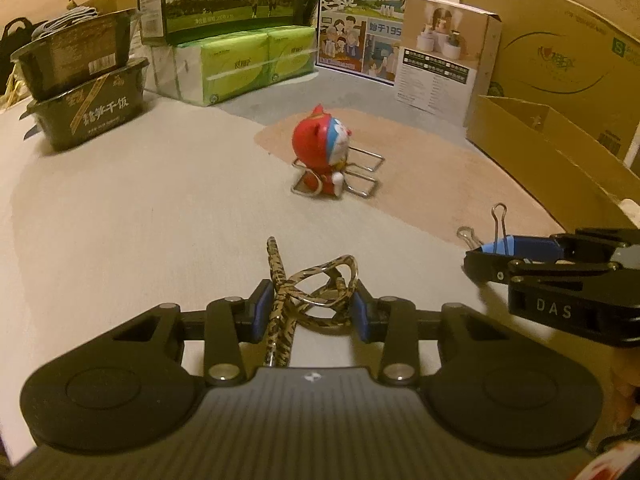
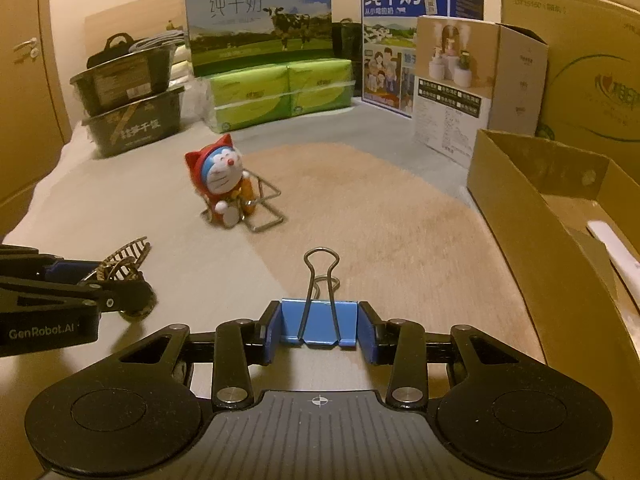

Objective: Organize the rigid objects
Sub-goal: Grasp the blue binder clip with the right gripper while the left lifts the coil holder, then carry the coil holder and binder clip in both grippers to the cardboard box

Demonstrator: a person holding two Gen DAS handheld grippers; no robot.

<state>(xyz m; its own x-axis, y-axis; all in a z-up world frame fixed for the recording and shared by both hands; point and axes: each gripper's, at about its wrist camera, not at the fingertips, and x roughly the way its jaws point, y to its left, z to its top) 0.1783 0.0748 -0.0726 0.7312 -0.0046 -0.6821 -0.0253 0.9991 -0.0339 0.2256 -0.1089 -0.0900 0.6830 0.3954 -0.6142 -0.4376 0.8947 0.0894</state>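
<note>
Left gripper (image 1: 308,308) pinches a leopard-print hair claw (image 1: 304,296) at lower centre; right gripper (image 2: 319,326) pinches a blue binder clip (image 2: 319,322)

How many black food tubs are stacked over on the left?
2: the lower tub sits on the surface left of the green tissue packs; the upper tub rests tilted on it. Others may be hidden behind.

Plastic hair claw clip (image 1: 308,292): being shown in tan-and-black tiger stripes.
Metal binder clip (image 2: 319,322): being shown in light blue, handles silver.
Cat figurine (image 2: 222,184): being shown in red, blue, white.
</note>
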